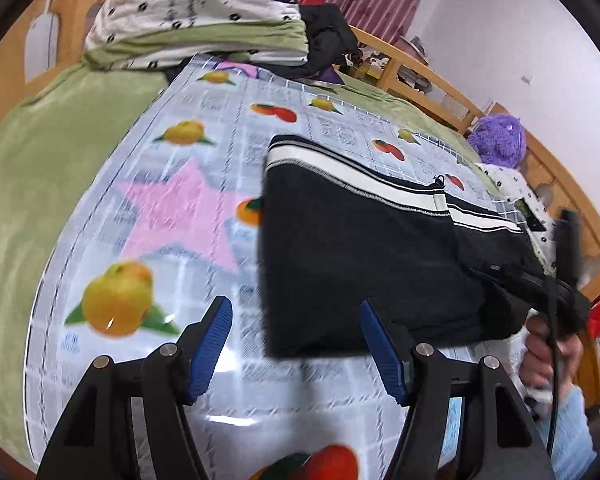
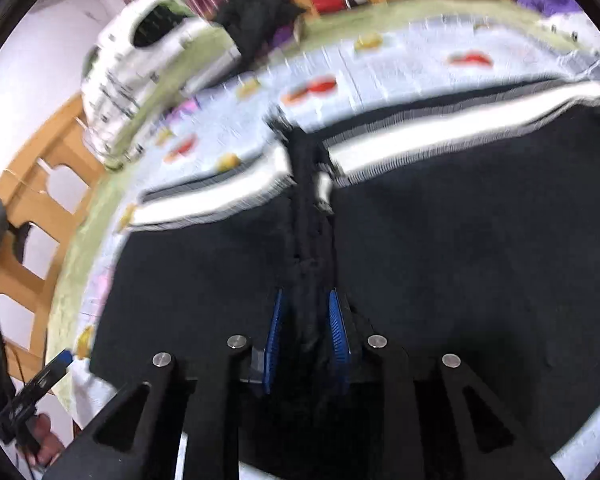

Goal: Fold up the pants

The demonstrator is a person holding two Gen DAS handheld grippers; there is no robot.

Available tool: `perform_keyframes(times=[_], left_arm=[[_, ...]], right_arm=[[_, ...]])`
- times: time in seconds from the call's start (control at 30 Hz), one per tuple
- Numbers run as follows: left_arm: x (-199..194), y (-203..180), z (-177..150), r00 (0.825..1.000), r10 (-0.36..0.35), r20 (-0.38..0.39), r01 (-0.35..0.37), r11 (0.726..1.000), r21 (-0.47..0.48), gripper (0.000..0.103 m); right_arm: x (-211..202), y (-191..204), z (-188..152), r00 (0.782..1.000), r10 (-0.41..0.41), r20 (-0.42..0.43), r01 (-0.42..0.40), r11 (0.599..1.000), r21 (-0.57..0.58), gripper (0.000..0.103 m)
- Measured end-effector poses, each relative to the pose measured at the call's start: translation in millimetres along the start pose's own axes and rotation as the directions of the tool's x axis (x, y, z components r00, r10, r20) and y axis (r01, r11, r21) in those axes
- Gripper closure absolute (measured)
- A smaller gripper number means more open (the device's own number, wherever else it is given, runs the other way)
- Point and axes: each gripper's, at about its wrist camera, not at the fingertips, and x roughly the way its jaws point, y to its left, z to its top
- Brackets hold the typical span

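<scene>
A ridge of dark fabric is pinched between the blue pads of the right gripper (image 2: 306,336), presumably so that a layer can be carried over for the fold. The left gripper (image 1: 296,344) is held released, nothing between its pads, just short of the black pants (image 1: 360,256). The pants are spread on the fruit-printed sheet (image 1: 204,184) covering the bed, white-striped waistband (image 1: 340,168) farthest away.
</scene>
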Motion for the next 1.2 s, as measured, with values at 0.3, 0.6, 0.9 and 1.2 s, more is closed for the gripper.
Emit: perform_keyframes(times=[0.3, 0.6, 0.9, 1.2], left_arm=[[54.4, -16.9, -28.3, 0.992, 0.119, -0.047, -0.118, 0.993, 0.020, 0.039], [49.5, -19.1, -35.7, 0.991, 0.133, 0.009, -0.133, 0.991, -0.007, 0.040], [49.3, -13.3, -31.9, 0.996, 0.084, -0.026, -0.085, 0.995, -0.052, 0.040], [22.2, -26.2, -22.8, 0.996, 0.086, -0.006, -0.087, 0.994, -0.060, 0.042]], right_arm=[[-1.7, 6.6, -50.1, 0.996, -0.088, 0.029, 0.092, 0.977, -0.192, 0.051], [9.6, 8.4, -54.6, 0.995, -0.080, 0.057, 0.091, 0.973, -0.213, 0.033], [20.4, 19.0, -54.7, 0.997, -0.072, 0.021, 0.075, 0.963, -0.261, 0.016], [-73.4, -29.0, -37.7, 0.991, -0.052, 0.126, 0.087, 0.953, -0.291, 0.030]])
